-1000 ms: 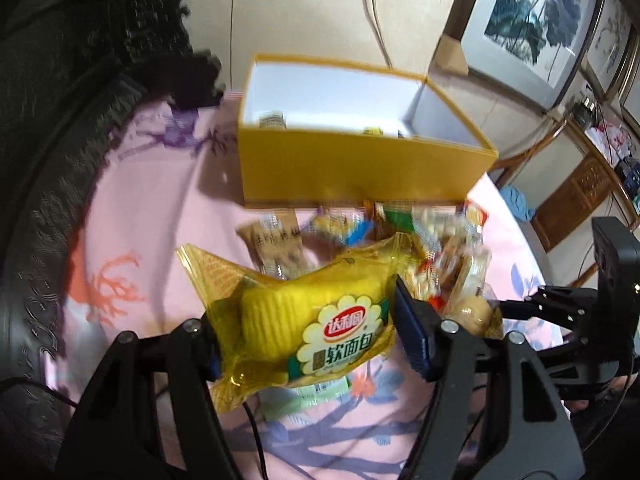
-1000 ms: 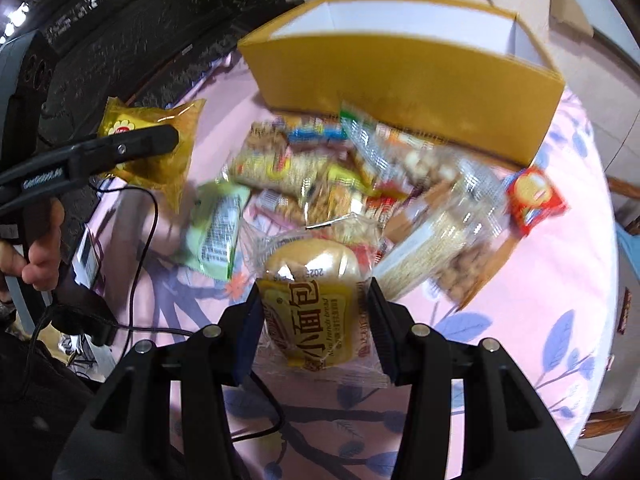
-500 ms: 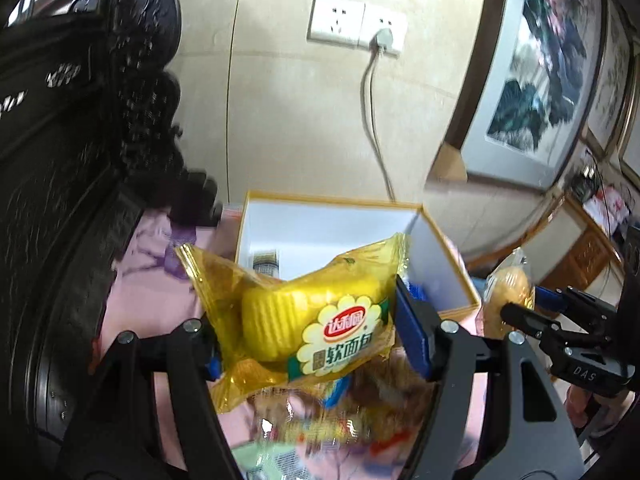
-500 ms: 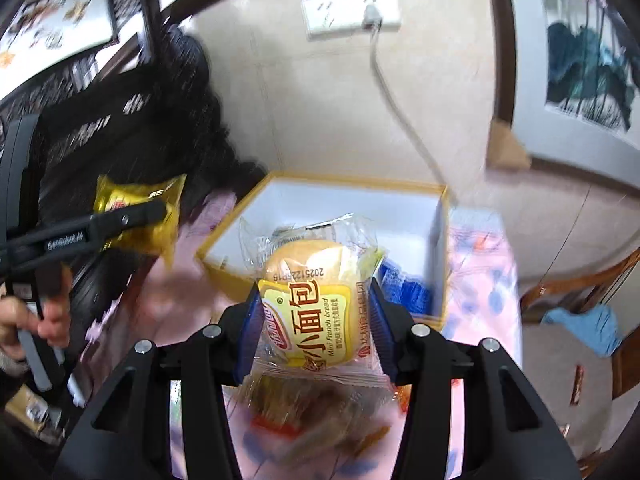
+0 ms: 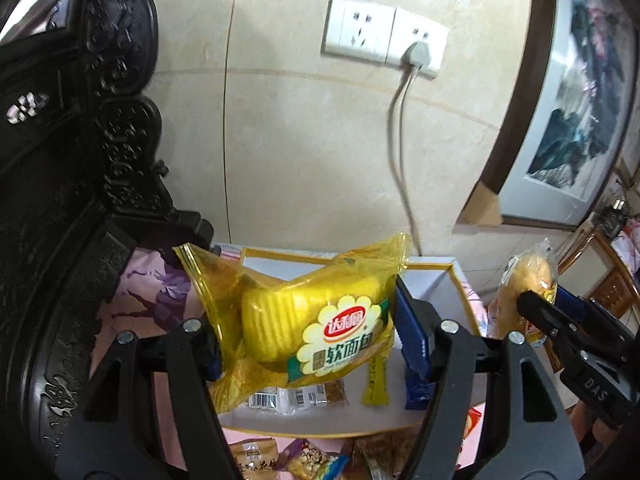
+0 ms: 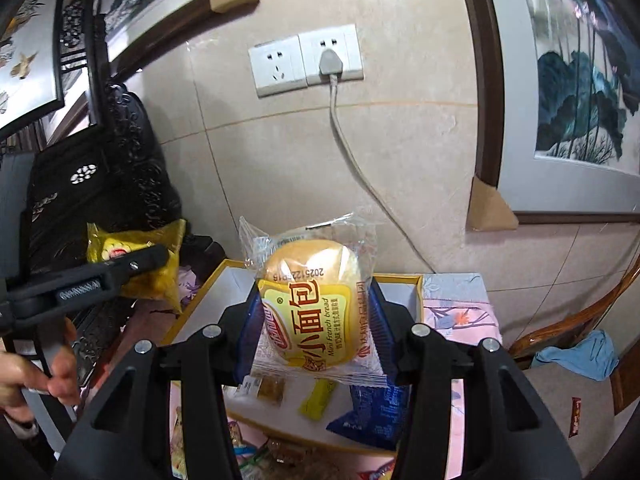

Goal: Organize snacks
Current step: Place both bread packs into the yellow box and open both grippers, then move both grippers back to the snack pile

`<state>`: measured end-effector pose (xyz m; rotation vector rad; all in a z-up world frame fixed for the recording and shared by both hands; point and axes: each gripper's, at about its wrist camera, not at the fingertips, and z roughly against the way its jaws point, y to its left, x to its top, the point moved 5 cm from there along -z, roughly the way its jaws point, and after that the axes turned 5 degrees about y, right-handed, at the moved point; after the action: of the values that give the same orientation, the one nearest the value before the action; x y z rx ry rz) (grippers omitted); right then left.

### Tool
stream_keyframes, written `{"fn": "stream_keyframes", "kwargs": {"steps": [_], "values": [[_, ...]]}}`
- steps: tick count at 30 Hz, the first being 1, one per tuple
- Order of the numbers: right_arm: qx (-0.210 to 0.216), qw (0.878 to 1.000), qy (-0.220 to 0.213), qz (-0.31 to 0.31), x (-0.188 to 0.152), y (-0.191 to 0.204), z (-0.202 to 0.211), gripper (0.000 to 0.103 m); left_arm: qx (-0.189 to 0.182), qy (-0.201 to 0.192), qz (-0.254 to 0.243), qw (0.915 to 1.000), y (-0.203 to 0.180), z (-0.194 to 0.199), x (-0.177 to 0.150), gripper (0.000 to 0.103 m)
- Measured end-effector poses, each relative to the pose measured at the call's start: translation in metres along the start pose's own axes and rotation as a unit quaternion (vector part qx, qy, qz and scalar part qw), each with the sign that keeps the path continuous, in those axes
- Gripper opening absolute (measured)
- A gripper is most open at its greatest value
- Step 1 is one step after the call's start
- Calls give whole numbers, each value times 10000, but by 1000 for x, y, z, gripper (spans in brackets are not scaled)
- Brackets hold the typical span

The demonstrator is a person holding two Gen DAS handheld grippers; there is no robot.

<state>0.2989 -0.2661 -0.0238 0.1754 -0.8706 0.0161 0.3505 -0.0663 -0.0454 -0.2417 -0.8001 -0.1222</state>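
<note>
My left gripper (image 5: pixel 308 332) is shut on a yellow soft-bread packet (image 5: pixel 316 320) and holds it above the open yellow box (image 5: pixel 320 426). My right gripper (image 6: pixel 316 320) is shut on a clear packet of mini French bread (image 6: pixel 316 308), also above the box (image 6: pixel 418 292). Each gripper shows in the other's view: the right with its bun (image 5: pixel 528 284), the left with its yellow packet (image 6: pixel 136 256). Inside the box lie a blue packet (image 6: pixel 372 408), a small yellow stick (image 6: pixel 318 398) and a clear wrapped biscuit (image 5: pixel 296 396).
Loose snack packets (image 5: pixel 304 460) lie on the pink floral cloth (image 6: pixel 456 312) in front of the box. A dark carved chair (image 5: pixel 60 200) stands at the left. Behind are the wall, sockets with a plugged cable (image 5: pixel 416 54), and framed paintings (image 6: pixel 580 80).
Both grippers have risen from the pile on the table and moved forward over the box, each keeping its packet. The views now tilt up toward the wall.
</note>
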Motion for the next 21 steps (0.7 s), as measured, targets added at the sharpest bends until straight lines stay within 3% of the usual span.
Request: {"fn": "stream_keyframes", "kwargs": {"steps": [4,5,6,7,10,21], "values": [[14,9998,210,-46,-8,-3,-26,50,106,281,11,9995,-1,-30,-9,68],[4,9996,263,-51,-11,-3,-31,51,151,374,14,9992,-1,-38,-12,70],[-51,9994,326,-46,-13,-4,-38,53,182,486,15,9987,-1,-46,-16,78],[-160,9991,394,-13,-16,-4,-43,66,233,556,10,9982,-2,-50,-19,94],[-446,9982,373,134,-19,-2,-46,87,420,653,-64,9970,-2,-55,-24,98],[-241,9990,319,188,-28,6,-13,88,285,529,-38,9982,-5,-21,-30,98]]}}
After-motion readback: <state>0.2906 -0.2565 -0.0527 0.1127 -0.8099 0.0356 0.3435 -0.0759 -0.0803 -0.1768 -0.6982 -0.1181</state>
